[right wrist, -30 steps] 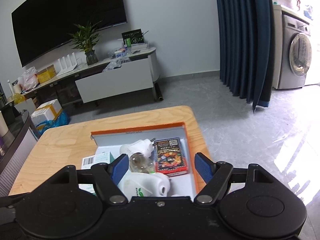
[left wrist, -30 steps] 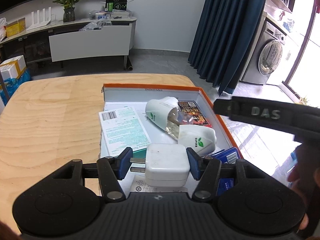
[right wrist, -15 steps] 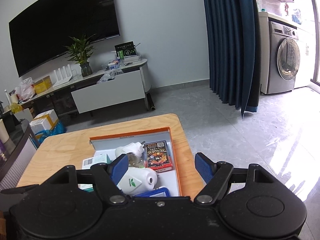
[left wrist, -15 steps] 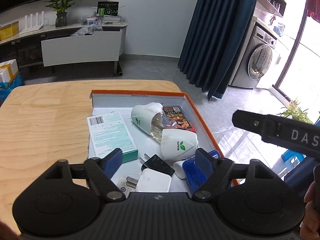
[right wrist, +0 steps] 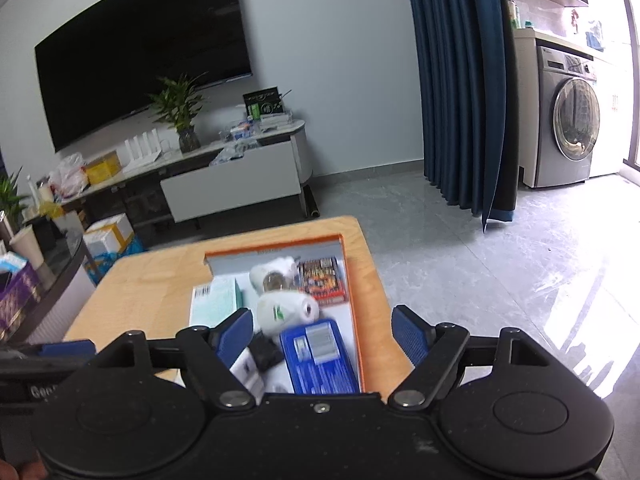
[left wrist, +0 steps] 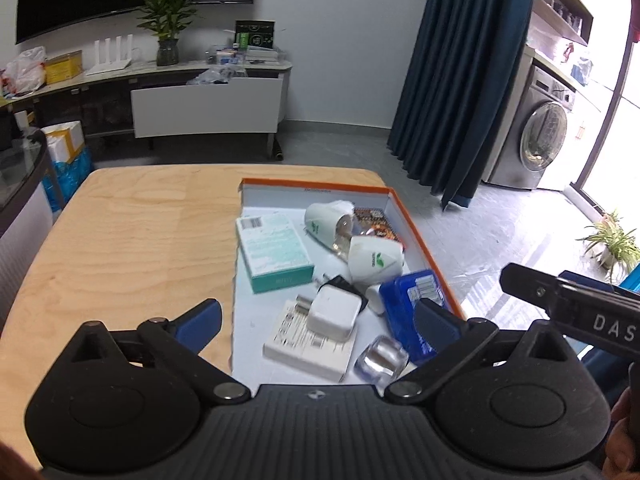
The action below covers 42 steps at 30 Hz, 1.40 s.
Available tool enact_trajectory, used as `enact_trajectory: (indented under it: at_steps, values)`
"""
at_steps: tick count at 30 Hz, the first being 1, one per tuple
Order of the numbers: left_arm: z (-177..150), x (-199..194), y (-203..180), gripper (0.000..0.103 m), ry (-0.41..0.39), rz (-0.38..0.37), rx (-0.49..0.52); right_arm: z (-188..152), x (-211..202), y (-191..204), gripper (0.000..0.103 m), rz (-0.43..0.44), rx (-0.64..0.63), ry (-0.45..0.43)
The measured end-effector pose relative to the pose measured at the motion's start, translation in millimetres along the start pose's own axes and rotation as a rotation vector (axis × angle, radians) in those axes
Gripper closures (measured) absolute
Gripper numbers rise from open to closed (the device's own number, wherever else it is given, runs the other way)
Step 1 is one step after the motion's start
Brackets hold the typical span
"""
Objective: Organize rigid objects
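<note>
White charger (left wrist: 333, 313) lies between the left gripper's (left wrist: 316, 320) spread fingers (left wrist: 199, 319).

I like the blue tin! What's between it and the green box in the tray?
In the left wrist view, between the blue tin and green box lie the white charger and a black plug.

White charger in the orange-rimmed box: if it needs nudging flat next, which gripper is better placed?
Probably left. The left gripper is open with the white charger lying between its fingers in the box. The right gripper is also open but lines up with the blue pack.
</note>
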State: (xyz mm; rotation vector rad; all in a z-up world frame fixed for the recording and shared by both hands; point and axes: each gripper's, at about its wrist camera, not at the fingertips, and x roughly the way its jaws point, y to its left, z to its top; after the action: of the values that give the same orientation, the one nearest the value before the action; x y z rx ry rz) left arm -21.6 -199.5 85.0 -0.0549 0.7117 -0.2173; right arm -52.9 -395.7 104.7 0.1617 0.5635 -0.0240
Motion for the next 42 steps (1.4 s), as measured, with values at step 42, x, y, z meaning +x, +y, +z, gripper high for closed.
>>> enact_trajectory:
  at_steps: [42]
  values:
    - [-60.6,-6.3,2.3,0.000,0.083,0.126,-0.003,-71.8,-14.2,2.9,0.008,0.035,-0.060,0.108]
